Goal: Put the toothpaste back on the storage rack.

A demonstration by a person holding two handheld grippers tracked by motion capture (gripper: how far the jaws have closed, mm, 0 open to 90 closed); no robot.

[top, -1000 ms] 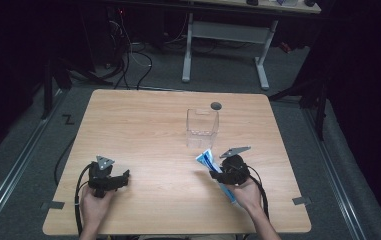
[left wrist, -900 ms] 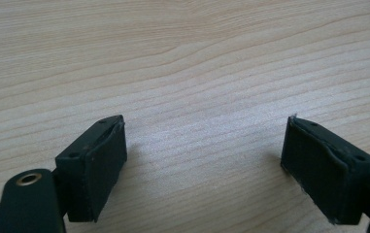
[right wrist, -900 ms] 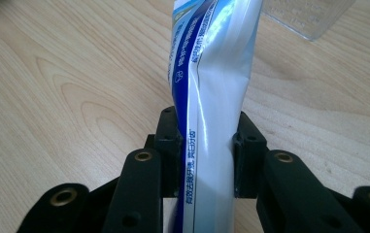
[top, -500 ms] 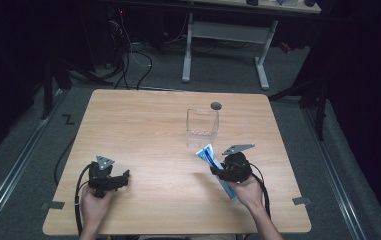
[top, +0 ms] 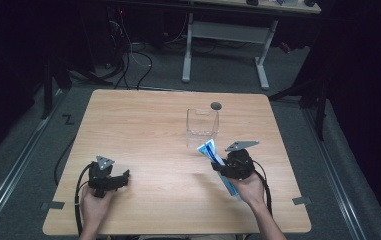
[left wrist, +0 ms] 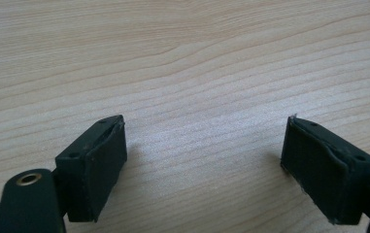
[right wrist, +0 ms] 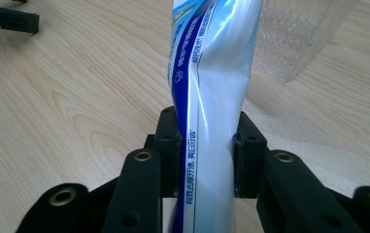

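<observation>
Work surface: a light wooden rectangular table occupies the centre of the high view, with a small dark round hole near its upper edge.

Left gripper: the black two-jaw left gripper sits in the lower left of the high view, held in the person's left hand low over the table. In the left gripper view its jaws stand wide apart, with bare wood grain between the two dark pads; nothing is gripped.

Right gripper: the black two-jaw right gripper sits in the lower right of the high view, held in the person's right hand. Its jaws are clamped on the tube from both sides.

Held item: a blue-and-white flattened plastic toothpaste tube runs up the middle of the right gripper view, pinched between the pads at the lower centre. In the high view the tube lies tilted, one end pointing to the upper left and the other reaching the lower right past the hand.

Container: a clear square plastic cup stands upright on the table in the upper centre of the high view, just above the tube's upper end. In the right gripper view it appears at the upper right, behind the tube.
</observation>
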